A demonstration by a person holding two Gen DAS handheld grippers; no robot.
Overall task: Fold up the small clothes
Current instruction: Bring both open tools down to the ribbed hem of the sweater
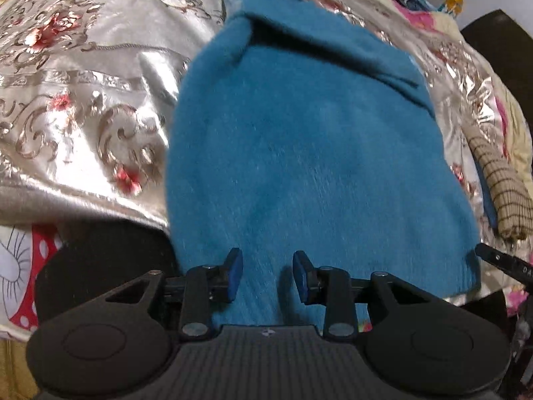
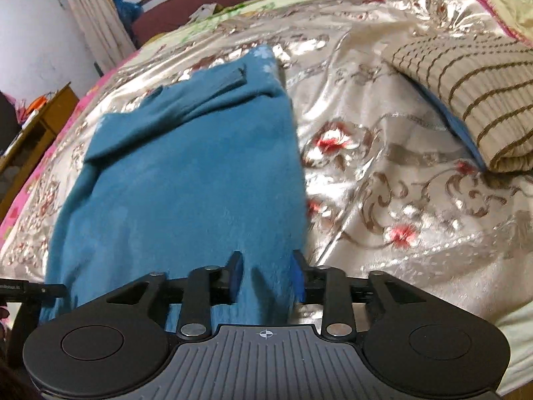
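Observation:
A teal-blue knitted sweater [image 1: 299,150] lies flat on a shiny floral bedspread [image 1: 83,100], with its sleeves folded in across the far end. My left gripper [image 1: 268,275] hovers over the sweater's near edge. Its blue pads stand apart with flat cloth showing between them, and nothing is pinched. In the right wrist view the same sweater [image 2: 200,166] fills the left half. My right gripper [image 2: 266,275] is over its near right corner, jaws apart, with a low ridge of cloth lying loose between the pads.
A folded beige garment with brown stripes [image 2: 466,100] rests on the bedspread [image 2: 399,200] to the sweater's right, also seen as a beige striped bundle [image 1: 506,186]. A wooden cabinet [image 2: 43,116] and a pale curtain [image 2: 93,16] stand beyond the bed's left side.

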